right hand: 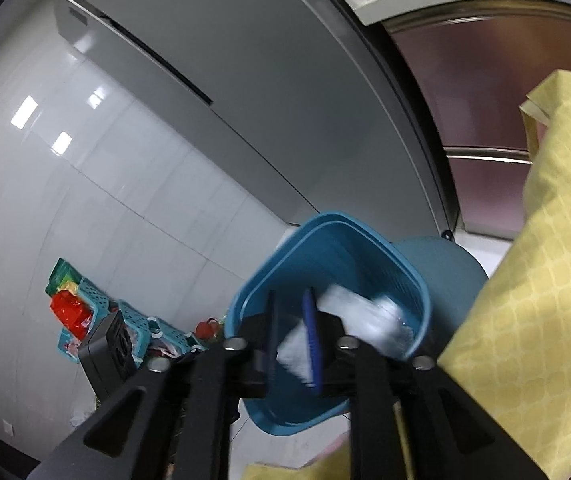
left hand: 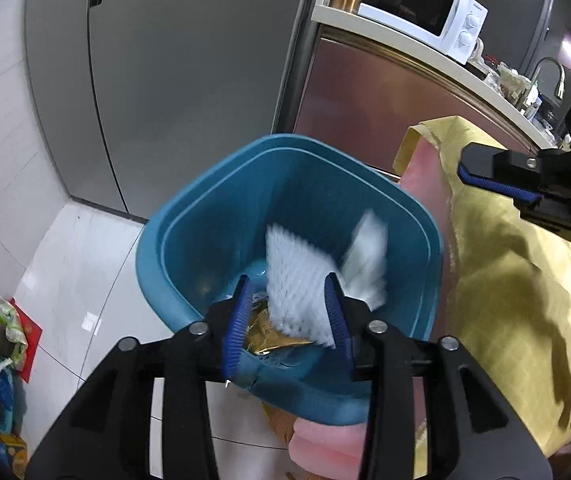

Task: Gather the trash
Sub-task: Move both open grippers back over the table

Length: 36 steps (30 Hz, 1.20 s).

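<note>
Jaws parted, both grippers (left hand: 289,320) (right hand: 291,344) over bin (left hand: 189,224)

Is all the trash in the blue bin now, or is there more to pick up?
Some is done: the blue bin holds white foam netting, a white tissue that looks blurred, maybe falling, and a gold wrapper. The left gripper is open above the bin; the right gripper is open too, holding nothing. These views don't show any more trash on the yellow tablecloth.

Blue bin (left hand: 213,208), yellow chequered cloth (left hand: 505,280)
</note>
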Each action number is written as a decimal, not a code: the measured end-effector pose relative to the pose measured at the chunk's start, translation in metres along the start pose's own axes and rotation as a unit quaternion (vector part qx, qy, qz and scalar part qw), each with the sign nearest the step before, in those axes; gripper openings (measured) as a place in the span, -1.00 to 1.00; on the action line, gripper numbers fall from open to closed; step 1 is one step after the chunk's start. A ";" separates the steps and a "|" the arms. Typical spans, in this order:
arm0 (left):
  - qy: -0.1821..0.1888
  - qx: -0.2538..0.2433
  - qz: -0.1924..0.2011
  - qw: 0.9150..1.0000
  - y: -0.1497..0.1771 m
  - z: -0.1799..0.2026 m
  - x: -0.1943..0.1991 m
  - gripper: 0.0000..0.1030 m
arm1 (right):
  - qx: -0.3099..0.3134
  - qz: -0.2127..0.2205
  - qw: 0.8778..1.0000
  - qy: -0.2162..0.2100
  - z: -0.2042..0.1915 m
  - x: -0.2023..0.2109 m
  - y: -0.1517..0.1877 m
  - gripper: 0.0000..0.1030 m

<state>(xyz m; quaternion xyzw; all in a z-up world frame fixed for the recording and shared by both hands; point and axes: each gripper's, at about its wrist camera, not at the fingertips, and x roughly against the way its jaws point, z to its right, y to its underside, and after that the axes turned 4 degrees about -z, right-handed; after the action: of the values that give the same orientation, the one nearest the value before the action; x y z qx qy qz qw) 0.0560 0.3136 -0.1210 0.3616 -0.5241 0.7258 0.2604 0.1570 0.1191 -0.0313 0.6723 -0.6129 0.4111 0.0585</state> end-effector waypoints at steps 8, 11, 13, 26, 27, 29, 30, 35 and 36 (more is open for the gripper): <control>0.007 -0.016 0.038 0.999 0.005 0.019 0.021 -0.14 | 0.036 0.016 0.999 0.013 -0.009 0.034 0.014 -0.42; 0.028 -0.046 0.076 0.996 0.009 0.041 0.046 0.04 | 0.070 0.033 0.997 0.017 -0.017 0.062 0.026 -0.25; 0.059 -0.072 0.096 0.991 0.012 0.062 0.062 0.14 | 0.088 0.050 0.994 0.026 -0.020 0.084 0.035 -0.22; 0.245 -0.244 0.085 0.935 0.064 0.228 0.093 0.17 | 0.025 0.189 0.971 0.142 0.046 0.256 0.126 -0.18; 0.262 -0.250 0.073 0.929 0.069 0.240 0.091 0.17 | 0.011 0.197 0.968 0.153 0.055 0.268 0.137 -0.18; 0.286 -0.268 0.053 0.919 0.079 0.263 0.085 0.17 | -0.017 0.208 0.963 0.173 0.070 0.286 0.155 -0.18; 0.292 -0.277 0.046 0.914 0.085 0.273 0.083 0.18 | -0.031 0.212 0.959 0.186 0.079 0.296 0.167 -0.18; 0.318 -0.314 0.009 0.895 0.106 0.314 0.072 0.24 | -0.090 0.222 0.946 0.218 0.111 0.327 0.215 -0.17; 0.322 -0.319 0.003 0.892 0.109 0.320 0.069 0.29 | -0.099 0.222 0.944 0.221 0.116 0.330 0.223 -0.17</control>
<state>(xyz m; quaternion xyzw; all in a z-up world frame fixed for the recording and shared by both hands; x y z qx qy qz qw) 0.0126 -0.0240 -0.0679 0.0045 -0.6156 0.5973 0.5141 -0.0112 -0.2591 0.0037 0.4019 -0.7560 0.4892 0.1662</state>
